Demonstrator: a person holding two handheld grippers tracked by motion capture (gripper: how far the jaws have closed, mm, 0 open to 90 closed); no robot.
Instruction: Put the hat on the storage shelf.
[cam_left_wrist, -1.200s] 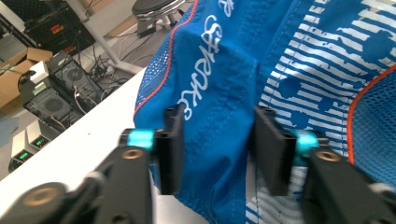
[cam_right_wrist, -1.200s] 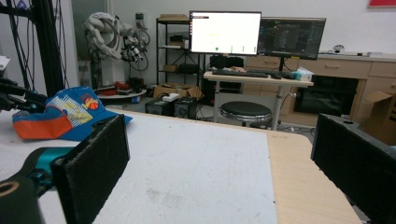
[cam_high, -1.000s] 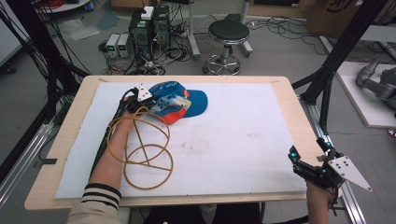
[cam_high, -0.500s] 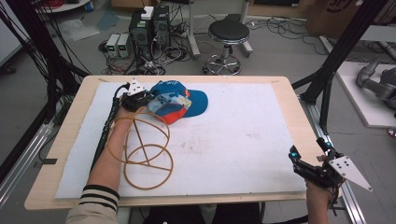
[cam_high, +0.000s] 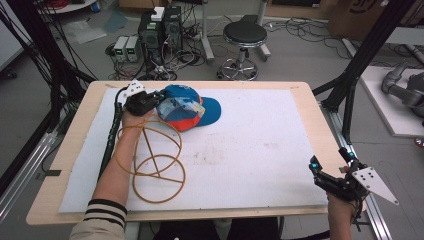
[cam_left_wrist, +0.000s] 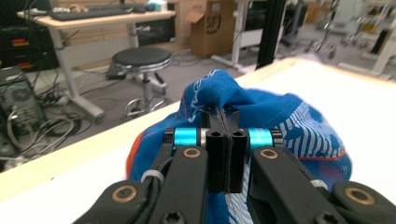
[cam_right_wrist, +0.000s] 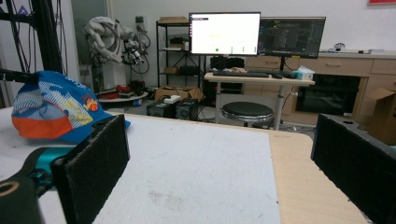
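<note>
The left hand-held gripper (cam_left_wrist: 223, 122) has slid leftward, jaws clamped on the crown of the blue-and-orange fabric cap (cam_high: 187, 107), dragging it along; the right hand-held gripper (cam_high: 331, 167) waits wide open, well away from the cap.

This is a lab where people work with robots and computers. The wooden table (cam_high: 310, 107) has a white mat (cam_high: 260, 150) on top and stands inside a frame of black metal bars (cam_high: 352, 75). The floor behind it is grey and covered with tangled cables (cam_high: 170, 55). Two computer boxes (cam_high: 160, 27) sit on the floor, with small grey boxes (cam_high: 126, 48) beside them. A round black stool (cam_high: 244, 35) on wheels stands near. Across the room, two screens (cam_right_wrist: 257, 33) sit on a desk (cam_right_wrist: 254, 77) with a keyboard (cam_right_wrist: 236, 73). A white robot arm (cam_right_wrist: 109, 39) stands on a low table by the wall. Cardboard boxes (cam_left_wrist: 219, 28) lie about.
</note>
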